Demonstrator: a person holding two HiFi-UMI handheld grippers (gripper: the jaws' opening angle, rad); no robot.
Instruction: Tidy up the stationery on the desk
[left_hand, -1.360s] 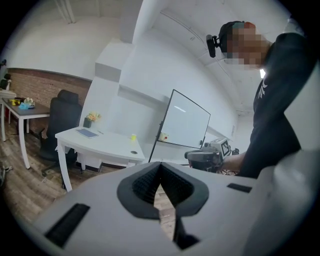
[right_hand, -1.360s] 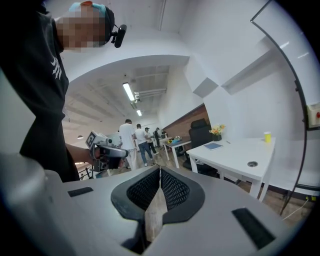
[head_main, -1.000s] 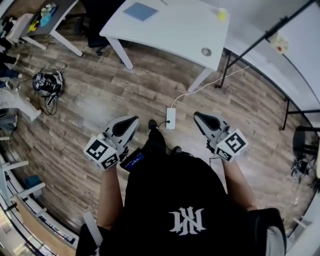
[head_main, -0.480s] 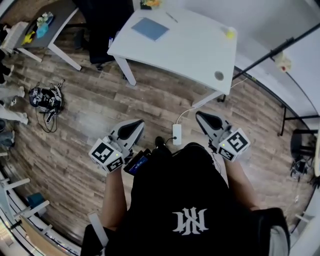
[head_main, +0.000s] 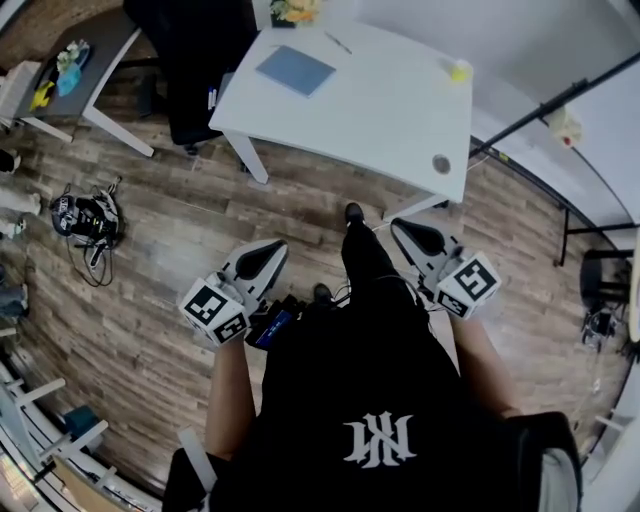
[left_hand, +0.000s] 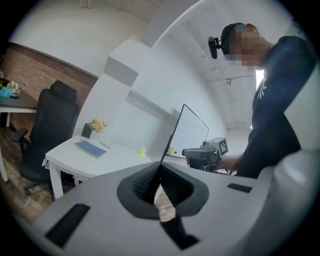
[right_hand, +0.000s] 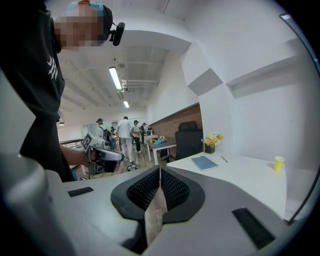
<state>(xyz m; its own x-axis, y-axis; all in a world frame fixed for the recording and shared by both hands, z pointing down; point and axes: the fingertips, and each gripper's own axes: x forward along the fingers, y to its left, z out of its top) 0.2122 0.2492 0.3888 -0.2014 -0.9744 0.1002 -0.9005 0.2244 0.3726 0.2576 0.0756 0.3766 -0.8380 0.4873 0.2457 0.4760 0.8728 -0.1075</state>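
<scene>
one vase (right_hand: 209, 149) with flowers (right_hand: 213, 139) on desk (right_hand: 242, 170)

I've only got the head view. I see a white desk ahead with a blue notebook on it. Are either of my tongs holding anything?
Observer: No. The left gripper view shows the left tongs shut, with nothing between them.
Operator: And the right ones?
Observer: The right tongs are shut and empty too.
Operator: What is that yellow speck on the desk's corner?
Observer: In the right gripper view it is a small yellow cup standing upright on the desk. That view also shows several people standing far back in the room.
</scene>
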